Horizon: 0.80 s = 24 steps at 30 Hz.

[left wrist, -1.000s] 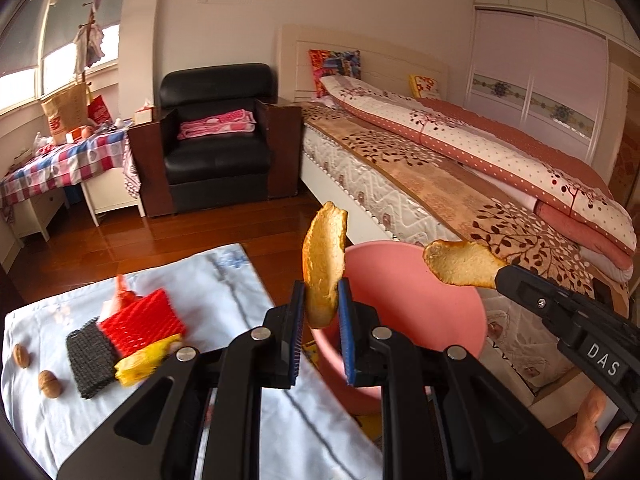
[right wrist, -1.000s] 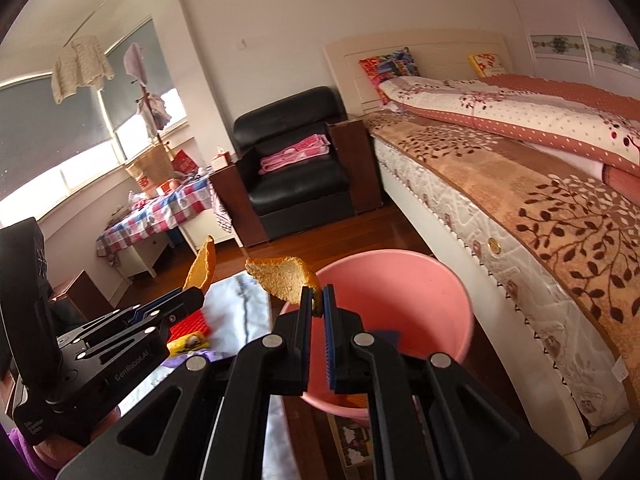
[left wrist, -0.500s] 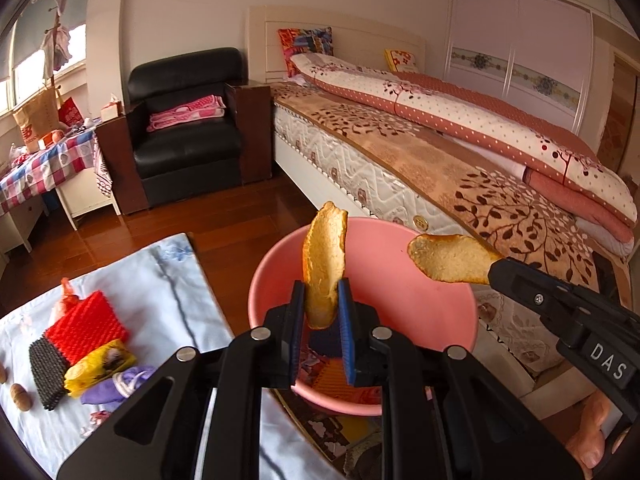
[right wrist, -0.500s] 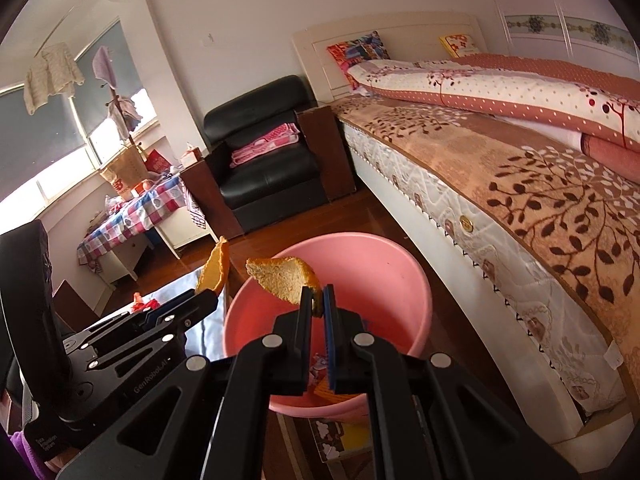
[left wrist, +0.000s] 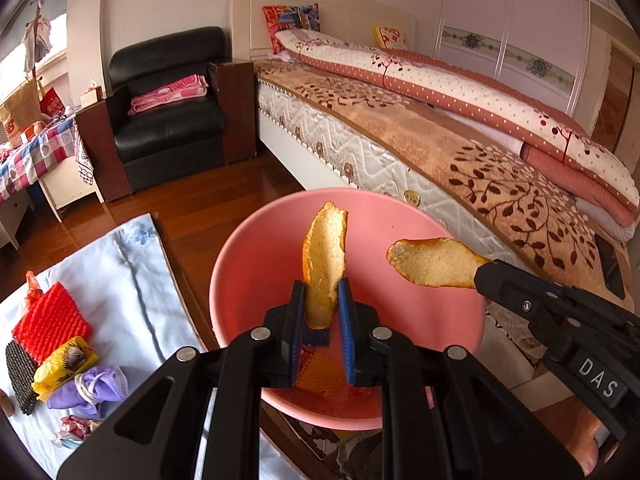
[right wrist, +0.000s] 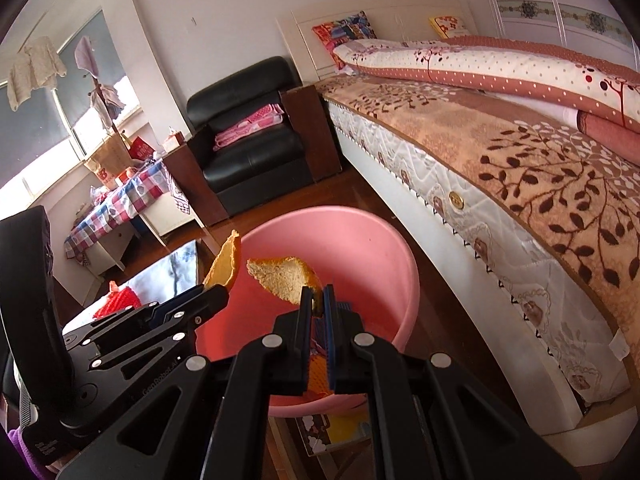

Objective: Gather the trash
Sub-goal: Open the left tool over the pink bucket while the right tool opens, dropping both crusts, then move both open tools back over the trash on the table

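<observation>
Left gripper [left wrist: 321, 307] — black two-finger tool with blue pads, jaws narrow and clamped on the lower end of an upright curved strip of orange peel [left wrist: 324, 264], pale pith facing the camera. The strip stands over the interior of the round pink plastic basin [left wrist: 248, 280].

Right gripper [right wrist: 318, 307] — same make, jaws nearly together, pinching one tip of a second, flatter piece of orange peel [right wrist: 282, 278]; that piece juts sideways above the basin, near the first strip but apart from it.

Basin contents: orange and red scraps at the bottom, partly hidden by the fingers.

White cloth-covered table [left wrist: 116, 276], just beside the basin's left rim. Along the cloth's left edge: red knitted foam fruit net [left wrist: 50, 322], black mesh net [left wrist: 18, 374] touching it, yellow crumpled wrapper [left wrist: 64, 364], purple crumpled face mask [left wrist: 90, 390], small crumpled wrapper scrap [left wrist: 76, 428] at the near edge.

Surroundings: bed with leaf-patterned brown blanket [left wrist: 460, 152] beyond the basin's right side; black leather armchair [left wrist: 168, 120] by the far wall — folded pink cloth on its seat.
</observation>
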{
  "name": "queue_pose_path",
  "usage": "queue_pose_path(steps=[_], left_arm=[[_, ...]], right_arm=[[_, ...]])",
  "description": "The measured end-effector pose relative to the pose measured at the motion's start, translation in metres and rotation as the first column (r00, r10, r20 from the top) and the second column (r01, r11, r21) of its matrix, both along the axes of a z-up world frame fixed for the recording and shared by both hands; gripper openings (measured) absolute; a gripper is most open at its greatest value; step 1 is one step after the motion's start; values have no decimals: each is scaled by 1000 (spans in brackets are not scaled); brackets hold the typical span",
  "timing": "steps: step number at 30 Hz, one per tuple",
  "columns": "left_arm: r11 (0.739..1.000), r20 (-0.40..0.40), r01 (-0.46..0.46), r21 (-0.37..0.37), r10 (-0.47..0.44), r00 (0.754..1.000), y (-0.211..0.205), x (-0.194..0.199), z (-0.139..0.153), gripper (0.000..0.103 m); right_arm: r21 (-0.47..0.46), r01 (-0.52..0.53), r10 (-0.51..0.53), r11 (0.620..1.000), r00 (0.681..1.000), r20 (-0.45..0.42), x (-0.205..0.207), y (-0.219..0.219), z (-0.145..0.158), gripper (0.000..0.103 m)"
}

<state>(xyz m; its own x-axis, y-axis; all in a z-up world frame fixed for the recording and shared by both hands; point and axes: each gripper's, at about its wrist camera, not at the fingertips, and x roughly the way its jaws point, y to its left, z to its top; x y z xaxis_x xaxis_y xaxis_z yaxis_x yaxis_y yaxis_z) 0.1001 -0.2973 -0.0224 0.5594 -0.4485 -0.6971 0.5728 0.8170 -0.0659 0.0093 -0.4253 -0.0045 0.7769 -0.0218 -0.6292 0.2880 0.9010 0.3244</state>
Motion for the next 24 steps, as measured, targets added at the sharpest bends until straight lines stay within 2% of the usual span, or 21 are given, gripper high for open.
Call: queue_pose_path(steps=[7, 10, 12, 14, 15, 24], left_arm=[[1000, -24, 4, 2, -4, 1000, -2, 3, -8, 16], [1000, -31, 11, 4, -11, 999, -3, 3, -9, 19], [1000, -38, 12, 3, -12, 999, -4, 3, -9, 25], [1000, -41, 11, -7, -12, 999, -3, 2, -8, 40], [1000, -41, 10, -12, -11, 999, -3, 2, -8, 42], [1000, -46, -4, -26, 3, 999, 3, -1, -3, 44]], right_arm=[[6, 5, -5, 1000, 1000, -20, 3, 0, -7, 6], [8, 10, -10, 1000, 1000, -25, 3, 1, -9, 7], [11, 10, -9, 1000, 999, -31, 4, 0, -10, 8], [15, 10, -9, 1000, 999, -32, 4, -1, -11, 11], [16, 11, -10, 1000, 999, -33, 4, -1, -12, 14], [20, 5, -4, 1000, 999, -38, 1, -1, -13, 16]])
